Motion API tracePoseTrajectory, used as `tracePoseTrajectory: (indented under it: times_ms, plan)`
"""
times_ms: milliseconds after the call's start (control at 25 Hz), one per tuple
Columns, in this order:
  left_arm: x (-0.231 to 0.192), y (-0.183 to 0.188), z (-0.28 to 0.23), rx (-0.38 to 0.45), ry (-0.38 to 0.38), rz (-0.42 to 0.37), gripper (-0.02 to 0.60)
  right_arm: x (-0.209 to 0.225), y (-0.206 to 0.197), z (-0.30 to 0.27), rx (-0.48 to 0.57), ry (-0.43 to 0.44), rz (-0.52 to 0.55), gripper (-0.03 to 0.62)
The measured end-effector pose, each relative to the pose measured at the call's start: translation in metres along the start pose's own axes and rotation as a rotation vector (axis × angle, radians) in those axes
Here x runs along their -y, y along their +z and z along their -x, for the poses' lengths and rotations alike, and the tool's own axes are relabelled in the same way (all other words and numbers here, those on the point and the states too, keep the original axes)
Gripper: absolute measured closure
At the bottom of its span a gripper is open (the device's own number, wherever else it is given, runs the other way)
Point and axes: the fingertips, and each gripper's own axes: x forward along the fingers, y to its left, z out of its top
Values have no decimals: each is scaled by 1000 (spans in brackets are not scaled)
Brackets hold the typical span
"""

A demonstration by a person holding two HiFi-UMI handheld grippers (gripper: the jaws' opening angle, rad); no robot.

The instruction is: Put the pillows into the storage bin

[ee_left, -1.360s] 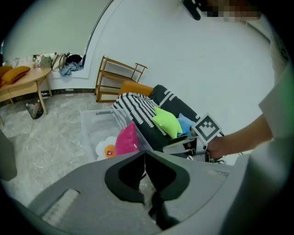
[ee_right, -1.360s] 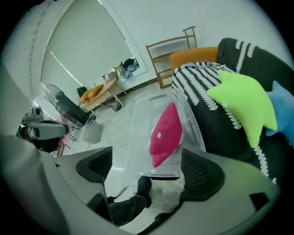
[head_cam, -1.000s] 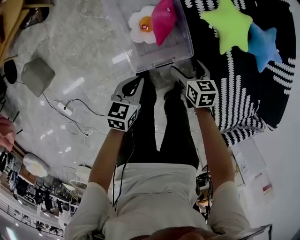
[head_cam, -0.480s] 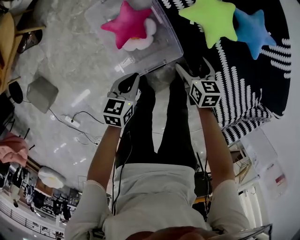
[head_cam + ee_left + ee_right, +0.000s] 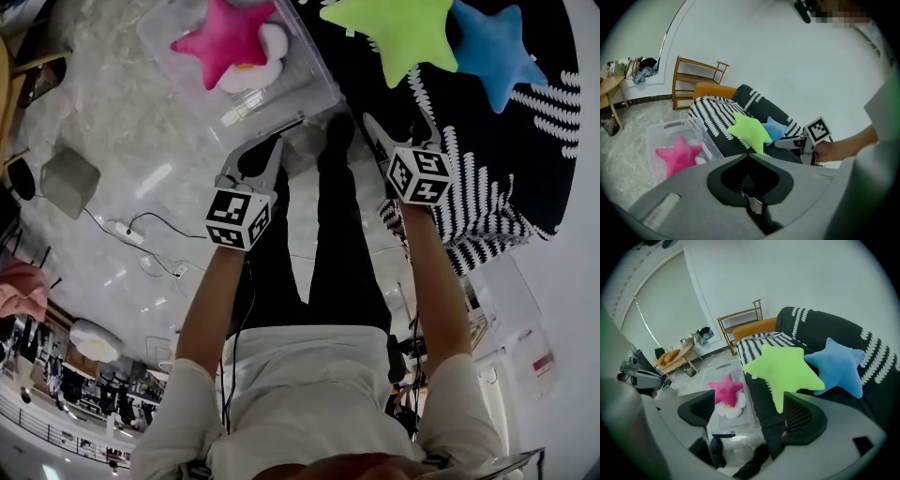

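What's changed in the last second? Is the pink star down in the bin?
Yes. The pink star pillow, on edge in the storage bin a second ago, now lies flat on the white flower pillow. Nothing was gripped: the left gripper is shut and empty, the right gripper open. The green star pillow and blue star pillow stayed on the sofa.

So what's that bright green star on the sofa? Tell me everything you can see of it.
The green star pillow is a plump five-pointed cushion in lime green, soft and plush-looking, with no print. It lies on the black-and-white sofa, one point hanging over the front edge, next to the clear storage bin. One arm overlaps the blue star pillow beside it. The right gripper, jaws apart, faces it without touching it.
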Motion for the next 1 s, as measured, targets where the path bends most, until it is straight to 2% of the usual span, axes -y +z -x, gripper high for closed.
tracePoseTrajectory:
  times_ms: [240,600,680,840,920,1000]
  plan:
    - [26,6,-42,6,7,40,565,39,-4,-17,-44,24,18,142]
    - [30,3,-89,5,40,70,565,89,-18,-65,-113,38,-2,142]
    - [26,4,-95,12,54,84,565,101,-22,-79,-138,32,-41,141]
    - [19,2,-103,26,79,128,565,118,-31,-105,-210,23,-273,141]
    - [16,-2,-109,27,92,150,565,125,-31,-118,-229,0,-296,141]
    - [13,-6,-115,31,99,166,565,128,-31,-134,-242,-16,-259,141]
